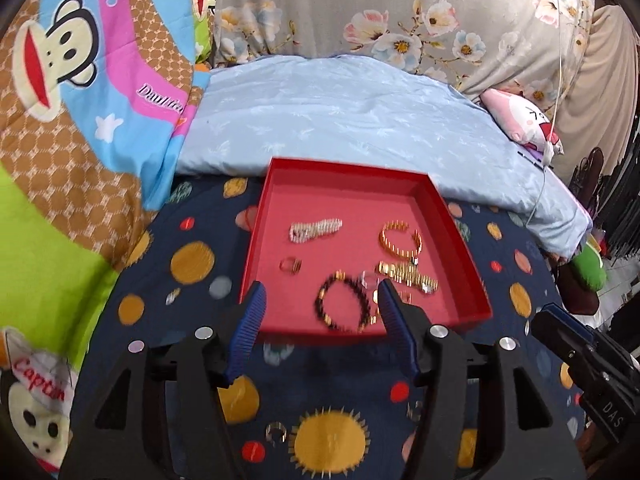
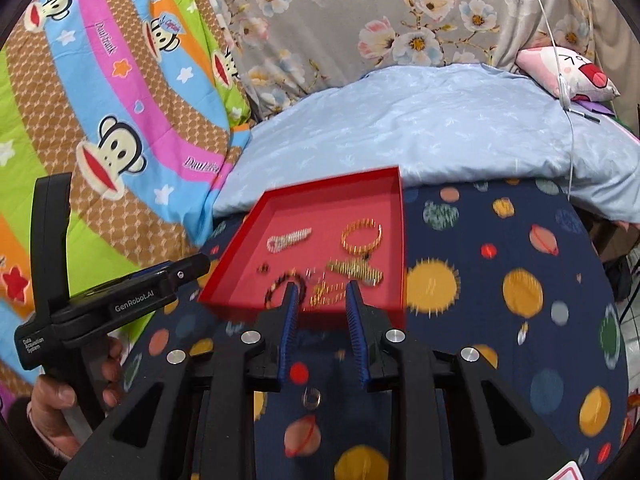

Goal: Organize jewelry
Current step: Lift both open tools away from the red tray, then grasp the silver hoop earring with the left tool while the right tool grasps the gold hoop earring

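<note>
A red tray (image 1: 460,248) (image 2: 236,268) lies on the dark planet-print cloth. In it are a silver bracelet (image 1: 316,230) (image 2: 289,238), a gold bangle (image 1: 400,238) (image 2: 361,236), a gold watch-like chain (image 1: 406,276) (image 2: 356,270), a dark beaded bracelet (image 1: 344,306) (image 2: 280,284), a small ring (image 1: 291,265) and a gold chain (image 2: 326,294). A silver ring (image 1: 276,432) (image 2: 311,397) lies on the cloth outside the tray. My left gripper (image 1: 320,300) is open and empty at the tray's near edge. My right gripper (image 2: 322,292) is open and empty over that edge.
A pale blue pillow (image 1: 340,120) lies behind the tray, with a cartoon-monkey quilt (image 1: 80,120) at left and a floral sheet (image 1: 400,20) behind. A pink plush pillow (image 1: 520,120) and a white cable (image 1: 558,80) are at right. The other gripper's body (image 1: 592,372) (image 2: 100,304) shows beside each view.
</note>
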A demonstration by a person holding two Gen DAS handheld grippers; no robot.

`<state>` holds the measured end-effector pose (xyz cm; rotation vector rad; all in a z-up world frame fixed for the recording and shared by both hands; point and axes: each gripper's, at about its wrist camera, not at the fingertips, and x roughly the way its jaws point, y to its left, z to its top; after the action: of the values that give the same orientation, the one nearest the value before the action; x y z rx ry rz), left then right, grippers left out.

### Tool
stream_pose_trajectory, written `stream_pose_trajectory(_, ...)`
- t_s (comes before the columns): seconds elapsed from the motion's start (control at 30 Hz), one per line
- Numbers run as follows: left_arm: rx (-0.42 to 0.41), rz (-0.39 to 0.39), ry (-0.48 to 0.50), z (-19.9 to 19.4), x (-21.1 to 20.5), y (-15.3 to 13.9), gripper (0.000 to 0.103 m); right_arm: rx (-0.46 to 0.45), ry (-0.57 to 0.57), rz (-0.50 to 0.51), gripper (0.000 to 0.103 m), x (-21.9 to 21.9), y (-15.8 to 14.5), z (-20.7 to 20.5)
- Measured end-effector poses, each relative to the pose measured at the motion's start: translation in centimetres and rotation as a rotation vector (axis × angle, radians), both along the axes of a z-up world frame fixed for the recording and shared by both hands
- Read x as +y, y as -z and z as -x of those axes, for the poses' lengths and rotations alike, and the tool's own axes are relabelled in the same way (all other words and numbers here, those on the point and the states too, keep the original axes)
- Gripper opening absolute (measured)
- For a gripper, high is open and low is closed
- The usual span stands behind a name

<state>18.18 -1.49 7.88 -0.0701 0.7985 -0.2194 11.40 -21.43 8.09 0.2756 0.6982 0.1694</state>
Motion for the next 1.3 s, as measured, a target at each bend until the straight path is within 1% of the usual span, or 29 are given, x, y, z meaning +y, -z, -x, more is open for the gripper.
stream_pose_trajectory(0.13,0.051,0.018,0.017,3.3,0.2,2.0,0.056,0.054,-0.021,-0.010,0.024,0.8,2.0,2.7)
stream_pose_trajectory(0.33,0.115,0.001,0.030,7.6,0.4,5.6,0.056,0.135,-0.032,0.039,0.024,2.5,5.6,5.2)
stream_pose_trajectory(0.37,0.121,-0.015,0.028,8.3,0.5,6.2,0.058,0.144,-0.033,0.042,0.025,2.6,6.0,5.4)
stream_pose_trajectory(0.4,0.125,-0.028,0.023,8.8,0.6,6.6,0.063,0.155,-0.036,0.045,0.026,2.9,6.5,5.6)
stream_pose_trajectory(0.43,0.130,-0.039,0.012,9.3,1.0,7.2,0.067,0.161,-0.039,0.050,0.029,3.1,6.9,5.8)
stream_pose_trajectory(0.5,0.134,-0.048,-0.009,9.8,1.6,7.9,0.068,0.167,-0.042,0.070,0.032,3.5,7.4,6.0)
stream_pose_trajectory(0.6,0.147,-0.059,-0.037,10.0,2.7,8.7,0.068,0.169,-0.044,0.081,0.038,4.0,7.8,5.6)
stream_pose_trajectory(0.67,0.155,-0.064,-0.054,9.9,3.5,9.2,0.068,0.169,-0.037,0.088,0.044,4.2,8.1,5.1)
stream_pose_trajectory(0.73,0.155,-0.066,-0.074,9.7,4.1,9.4,0.068,0.169,-0.034,0.093,0.046,4.4,8.3,4.6)
stream_pose_trajectory(0.9,0.159,-0.065,-0.097,9.1,5.0,9.7,0.068,0.173,-0.039,0.113,0.046,5.2,8.8,2.9)
stream_pose_trajectory(1.13,0.165,-0.065,-0.099,8.4,5.1,10.1,0.068,0.197,-0.043,0.150,0.045,5.9,9.9,1.0)
stream_pose_trajectory(1.23,0.166,-0.063,-0.098,8.3,5.1,10.1,0.068,0.194,-0.042,0.174,0.042,6.1,10.0,0.5)
stream_pose_trajectory(1.3,0.166,-0.061,-0.096,8.3,5.1,10.2,0.068,0.192,-0.041,0.190,0.037,6.3,10.0,0.2)
